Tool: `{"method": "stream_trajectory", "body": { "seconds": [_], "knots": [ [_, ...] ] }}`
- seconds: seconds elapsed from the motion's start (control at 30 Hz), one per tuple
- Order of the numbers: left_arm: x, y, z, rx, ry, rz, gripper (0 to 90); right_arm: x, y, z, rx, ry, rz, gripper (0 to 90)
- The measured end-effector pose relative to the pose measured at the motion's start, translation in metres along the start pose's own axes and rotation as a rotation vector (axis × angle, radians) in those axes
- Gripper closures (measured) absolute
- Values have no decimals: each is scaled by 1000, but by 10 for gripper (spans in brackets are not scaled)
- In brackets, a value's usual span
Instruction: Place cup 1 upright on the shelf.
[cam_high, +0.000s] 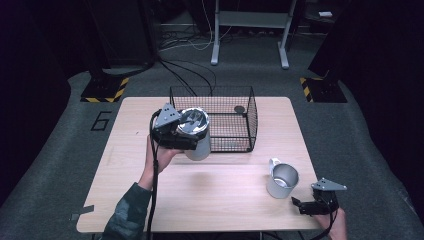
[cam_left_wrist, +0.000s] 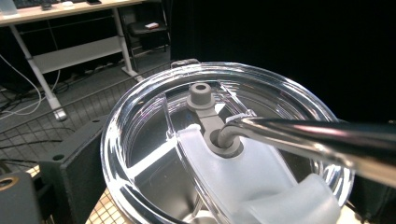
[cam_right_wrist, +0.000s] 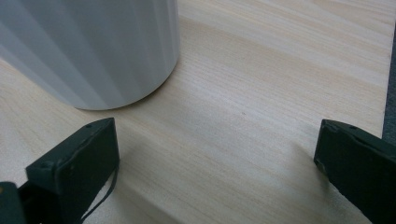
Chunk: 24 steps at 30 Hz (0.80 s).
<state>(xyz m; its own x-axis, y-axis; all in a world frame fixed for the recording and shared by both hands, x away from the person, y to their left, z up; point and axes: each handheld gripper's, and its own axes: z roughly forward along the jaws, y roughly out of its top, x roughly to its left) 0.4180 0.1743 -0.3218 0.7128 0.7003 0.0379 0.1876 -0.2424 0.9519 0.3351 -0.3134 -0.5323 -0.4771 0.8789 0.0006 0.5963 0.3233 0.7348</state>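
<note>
Two grippers: your left gripper (cam_high: 186, 131) holds a steel tumbler (cam_high: 196, 134) lifted above the counter (cam_high: 220, 195), just in front of the wire basket (cam_high: 233, 120).
Left fingers: clamped around the tumbler, below its clear lid (cam_left_wrist: 140, 154).
Straw: a metal straw (cam_left_wrist: 299, 137) enters the lid's grey grommet.
Right gripper (cam_high: 309, 204): your fingers (cam_right_wrist: 77, 161) stand wide apart, low over the counter, just beside the steel mug (cam_high: 281, 180).
Writing: "6" (cam_high: 101, 120) on the floor.

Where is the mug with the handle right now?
In the high view, the mug stands upright on the table toward its right front, just left of the right gripper and well apart from the wire basket.
</note>
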Motion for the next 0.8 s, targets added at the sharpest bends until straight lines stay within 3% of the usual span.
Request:
{"method": "stream_trajectory", "body": {
  "seconds": [0.8],
  "knots": [
    [26,21,-1,-7,106,8,42,0,0,0,3,1,0,0]
  ]
}}
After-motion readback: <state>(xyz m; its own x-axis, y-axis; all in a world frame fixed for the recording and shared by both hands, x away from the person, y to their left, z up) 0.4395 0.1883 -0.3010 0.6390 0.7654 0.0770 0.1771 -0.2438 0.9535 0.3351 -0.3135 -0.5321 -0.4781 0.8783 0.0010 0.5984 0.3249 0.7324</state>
